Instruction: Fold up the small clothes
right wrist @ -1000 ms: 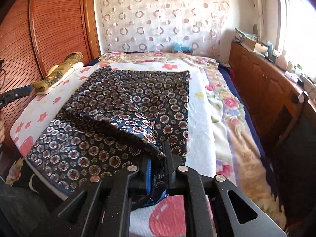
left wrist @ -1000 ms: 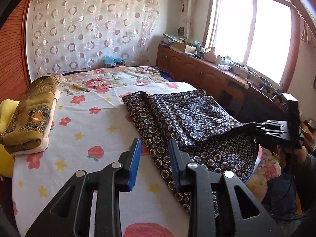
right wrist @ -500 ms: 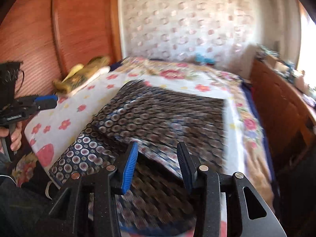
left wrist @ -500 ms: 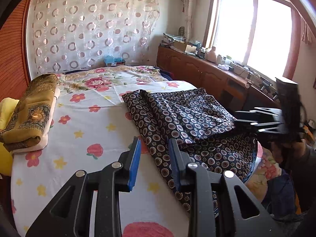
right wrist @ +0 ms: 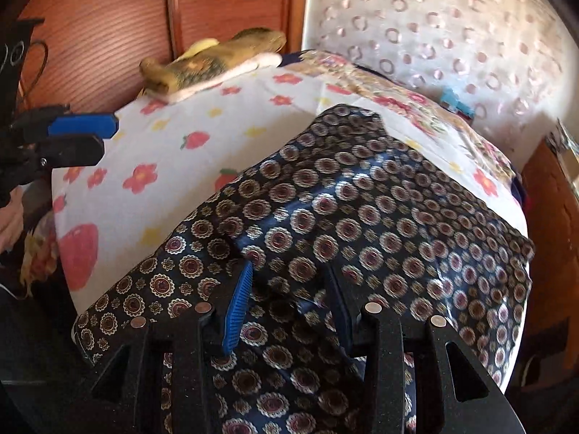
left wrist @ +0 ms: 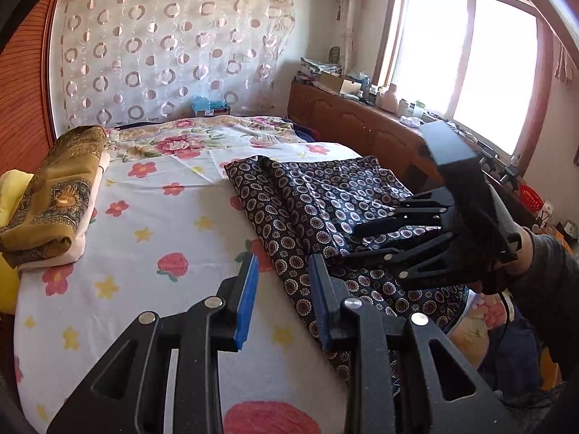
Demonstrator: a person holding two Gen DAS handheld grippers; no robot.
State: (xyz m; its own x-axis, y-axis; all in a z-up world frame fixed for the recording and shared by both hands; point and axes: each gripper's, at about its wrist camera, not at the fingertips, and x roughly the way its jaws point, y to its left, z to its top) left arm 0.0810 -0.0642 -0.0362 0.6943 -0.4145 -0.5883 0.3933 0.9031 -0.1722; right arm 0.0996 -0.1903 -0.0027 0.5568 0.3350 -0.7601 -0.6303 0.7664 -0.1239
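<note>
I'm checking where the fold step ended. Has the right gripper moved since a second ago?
Yes. In the left wrist view the right gripper has swung leftward, from the bed's window-side edge to over the dark patterned garment, away from the wooden cabinet. Its jaws are open, holding nothing.

Daylight floods in through the window [left wrist: 466, 72] to the right of the left tongs, blown out to white with no detail. The left wrist view is sharp and evenly lit. The right wrist view is softly smeared, worst on the curtain [right wrist: 434, 29] far ahead. Both views bow strongly, with dark corners
</note>
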